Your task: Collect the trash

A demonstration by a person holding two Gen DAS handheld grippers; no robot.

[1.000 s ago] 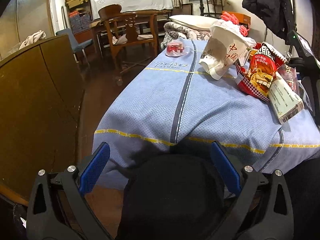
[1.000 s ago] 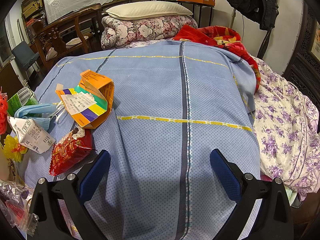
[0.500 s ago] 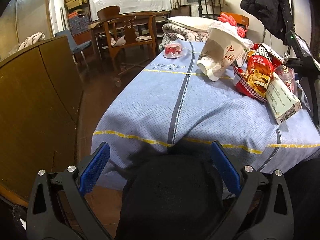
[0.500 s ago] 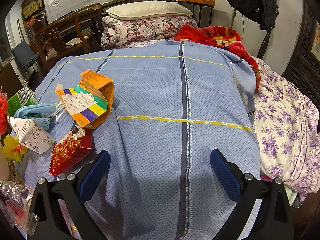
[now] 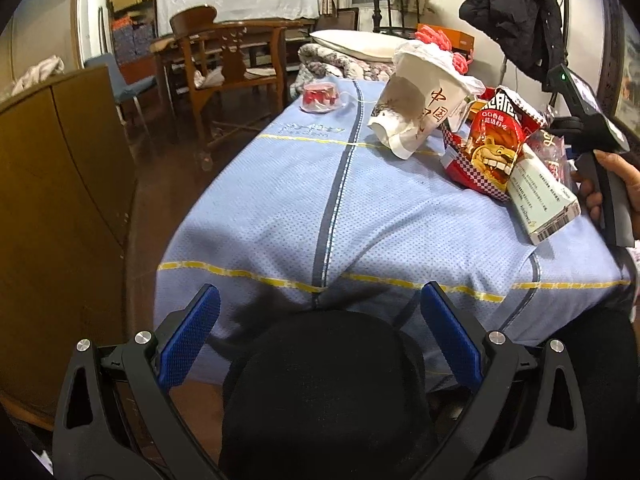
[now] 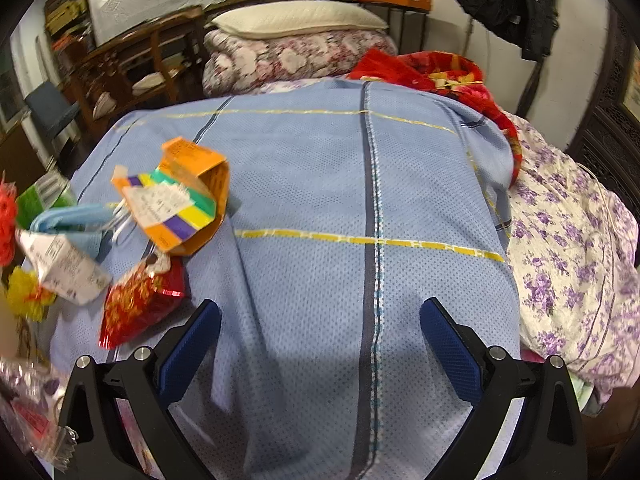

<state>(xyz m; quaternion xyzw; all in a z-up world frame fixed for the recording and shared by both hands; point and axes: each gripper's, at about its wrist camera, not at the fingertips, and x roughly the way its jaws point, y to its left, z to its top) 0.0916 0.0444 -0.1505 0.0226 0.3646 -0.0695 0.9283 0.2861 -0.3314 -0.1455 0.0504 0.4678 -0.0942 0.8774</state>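
Trash lies on a blue cloth (image 5: 280,200). In the left wrist view a white paper bag (image 5: 420,108), a red snack packet (image 5: 492,148), a pale carton (image 5: 540,196) and a small red-and-clear wrapper (image 5: 320,98) sit far ahead. My left gripper (image 5: 320,340) is open, low at the cloth's near edge, over a black rounded object (image 5: 324,392). In the right wrist view an orange striped carton (image 6: 180,200), a red foil packet (image 6: 136,304), a blue face mask (image 6: 68,220) and a receipt (image 6: 60,264) lie at the left. My right gripper (image 6: 320,344) is open above bare cloth.
A brown cabinet (image 5: 52,200) stands left of the bed, wooden chairs (image 5: 224,60) behind it. A hand (image 5: 612,184) holds the other gripper's handle at the right. Folded quilts and a pillow (image 6: 296,20) lie at the far end, a floral sheet (image 6: 572,240) at the right.
The left gripper has drawn back and lifted slightly, showing more of the cloth. The right view has shifted a little and blurred; the trash sits lower left in frame.
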